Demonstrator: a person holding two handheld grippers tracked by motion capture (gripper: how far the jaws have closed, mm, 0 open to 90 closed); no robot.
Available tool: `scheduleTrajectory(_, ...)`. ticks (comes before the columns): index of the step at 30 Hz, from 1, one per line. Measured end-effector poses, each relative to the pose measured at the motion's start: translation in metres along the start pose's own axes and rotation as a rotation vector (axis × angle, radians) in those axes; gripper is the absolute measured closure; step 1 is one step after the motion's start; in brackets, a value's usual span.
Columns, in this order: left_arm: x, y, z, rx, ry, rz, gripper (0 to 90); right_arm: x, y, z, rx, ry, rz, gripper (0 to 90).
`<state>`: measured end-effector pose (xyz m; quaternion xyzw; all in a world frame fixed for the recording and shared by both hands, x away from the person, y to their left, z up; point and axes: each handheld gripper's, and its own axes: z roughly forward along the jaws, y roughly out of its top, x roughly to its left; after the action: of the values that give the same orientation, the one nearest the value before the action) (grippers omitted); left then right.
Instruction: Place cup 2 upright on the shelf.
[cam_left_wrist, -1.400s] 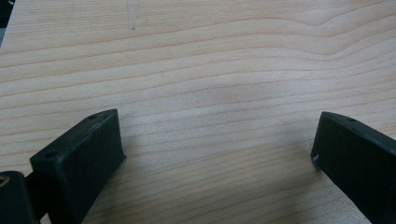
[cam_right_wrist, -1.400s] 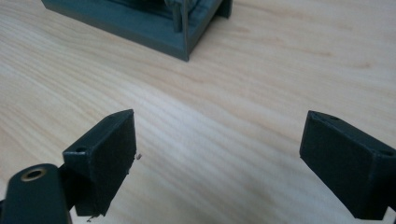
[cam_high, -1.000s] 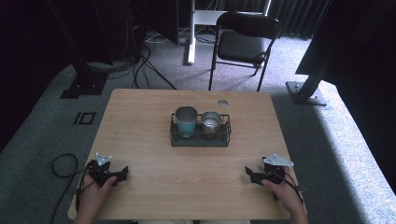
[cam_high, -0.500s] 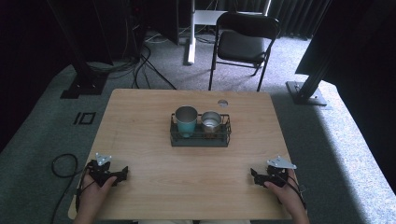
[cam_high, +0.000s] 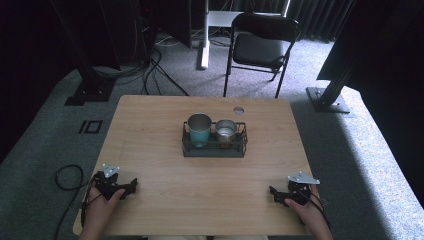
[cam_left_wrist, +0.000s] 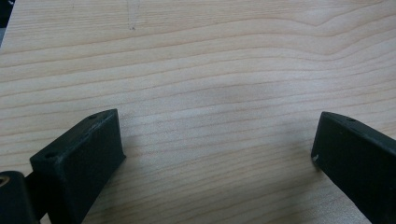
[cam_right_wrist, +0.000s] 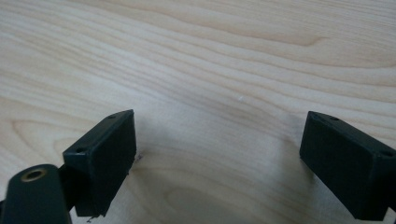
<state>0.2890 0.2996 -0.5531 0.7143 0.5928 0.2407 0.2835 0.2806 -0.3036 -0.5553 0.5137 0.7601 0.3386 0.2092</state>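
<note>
Both hands rest low at the near corners of the table (cam_high: 150, 130), left gripper (cam_high: 131, 186) and right gripper (cam_high: 274, 194) each with jaws spread wide over bare wood, well apart from the wire basket (cam_high: 214, 149) mid-table holding the teal cup (cam_high: 199, 129) and steel cup (cam_high: 226, 131).

The wooden table (cam_high: 150, 150) lies bare between the left gripper (cam_high: 131, 186) and the right gripper (cam_high: 272, 192) — an open lane across the near edge. Farther in, at mid-table, a black wire rack (cam_high: 215, 147) stands in the way, holding a teal cup (cam_high: 199, 129) and a steel cup (cam_high: 226, 130) side by side. Both sides of the rack are free wood — passable left and right.
</note>
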Motion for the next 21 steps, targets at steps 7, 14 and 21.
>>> scheduleTrajectory(7,0.0,0.0,0.0,0.0,0.0,0.0,2.6,0.0029,-0.0013,-0.0008,0.009,0.016,-0.05,10.5)
scheduleTrajectory(14,0.0,0.0,0.0,0.0,0.0,0.001,2.6,0.0029,-0.0013,-0.0008,0.011,0.017,-0.049,10.6)
scheduleTrajectory(21,0.0,0.0,0.0,0.0,0.0,0.001,2.6,0.0028,-0.0013,-0.0008,0.011,0.017,-0.049,10.6)
